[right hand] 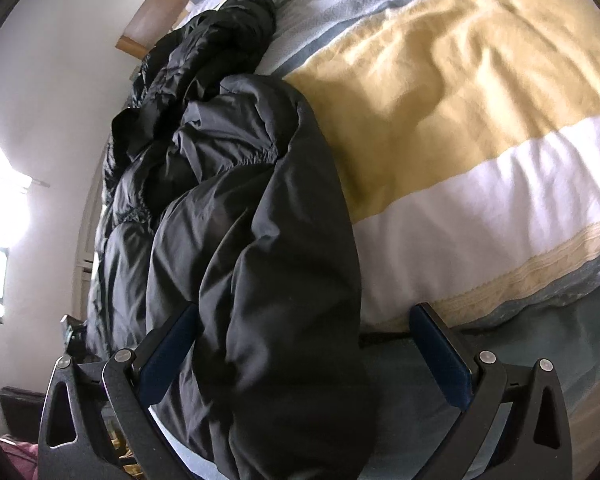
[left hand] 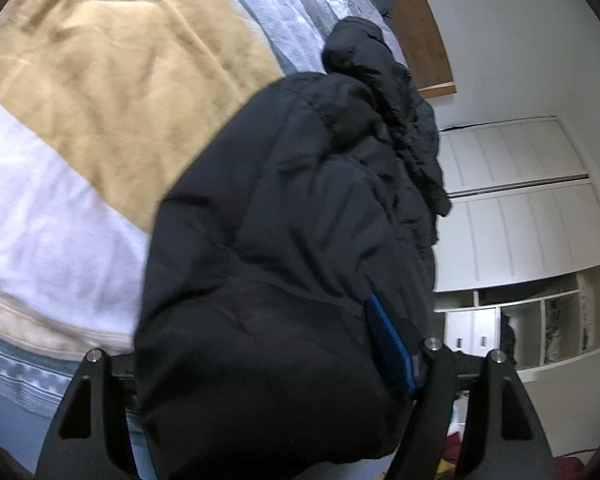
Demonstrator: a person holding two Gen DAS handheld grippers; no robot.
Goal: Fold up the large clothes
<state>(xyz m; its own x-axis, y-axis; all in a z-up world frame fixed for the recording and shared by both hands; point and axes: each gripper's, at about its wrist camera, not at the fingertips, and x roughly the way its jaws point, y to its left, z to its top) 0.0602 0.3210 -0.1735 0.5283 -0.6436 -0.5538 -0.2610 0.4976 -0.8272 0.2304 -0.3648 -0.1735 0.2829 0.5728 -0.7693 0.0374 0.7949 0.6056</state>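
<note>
A large black puffy jacket lies along the edge of the bed, bunched at its far end. It fills the middle of the left wrist view and drapes over my left gripper. One blue pad shows at the right and the other is hidden by cloth, so the jaw state is unclear. In the right wrist view the jacket runs up the left half. My right gripper is open wide, and the jacket's near end lies between its blue pads.
The bed's striped cover of yellow, white and blue-grey bands spreads beside the jacket. A wooden headboard stands at the far end. White wardrobe doors and open shelves stand beside the bed.
</note>
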